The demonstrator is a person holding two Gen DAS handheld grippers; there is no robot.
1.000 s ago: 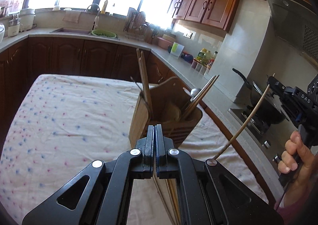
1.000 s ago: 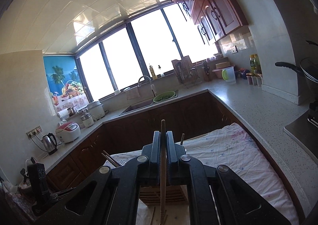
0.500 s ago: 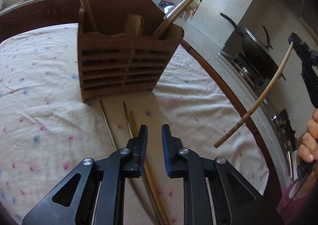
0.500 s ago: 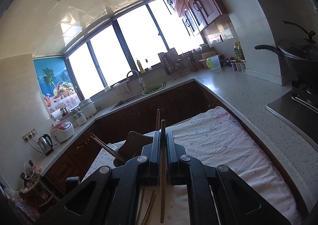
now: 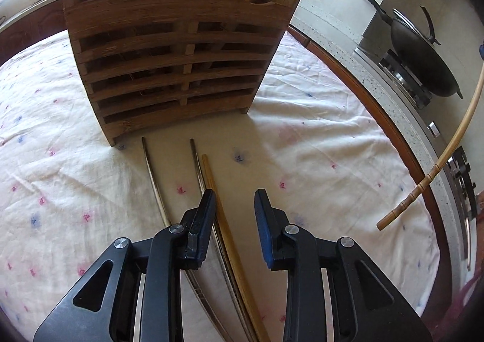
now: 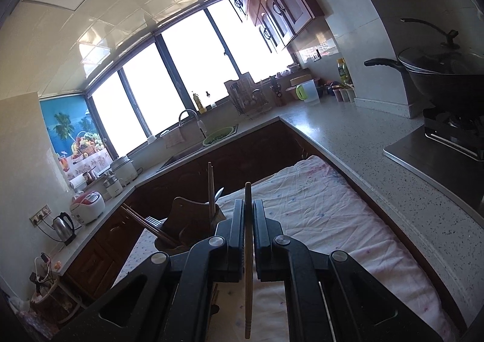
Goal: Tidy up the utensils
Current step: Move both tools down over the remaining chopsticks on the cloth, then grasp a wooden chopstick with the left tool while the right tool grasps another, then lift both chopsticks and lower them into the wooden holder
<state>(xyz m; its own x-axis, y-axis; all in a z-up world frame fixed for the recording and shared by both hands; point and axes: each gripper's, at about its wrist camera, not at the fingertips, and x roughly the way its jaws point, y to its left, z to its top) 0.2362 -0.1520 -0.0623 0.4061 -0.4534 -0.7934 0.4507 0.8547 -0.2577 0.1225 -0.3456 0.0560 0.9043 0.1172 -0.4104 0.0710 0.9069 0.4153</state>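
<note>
Left gripper (image 5: 234,206), jaws spread, above three chopsticks on the cloth (image 5: 60,160): two metal chopsticks (image 5: 152,178) and one wooden chopstick (image 5: 211,178), long axes pointing ahead toward the slatted holder (image 5: 178,63). Right gripper (image 6: 248,215) pinches one bamboo chopstick (image 6: 248,266), its axis along the fingers, tip pointing forward.

Three chopsticks (image 5: 211,190) flat, apparently parallel, before slatted holder (image 5: 175,63).

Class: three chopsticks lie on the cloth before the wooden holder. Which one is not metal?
The light wooden chopstick, rightmost of the three, beside the second metal chopstick. The other metal chopstick lies apart on the left; both are thin, grey and shiny.
</note>
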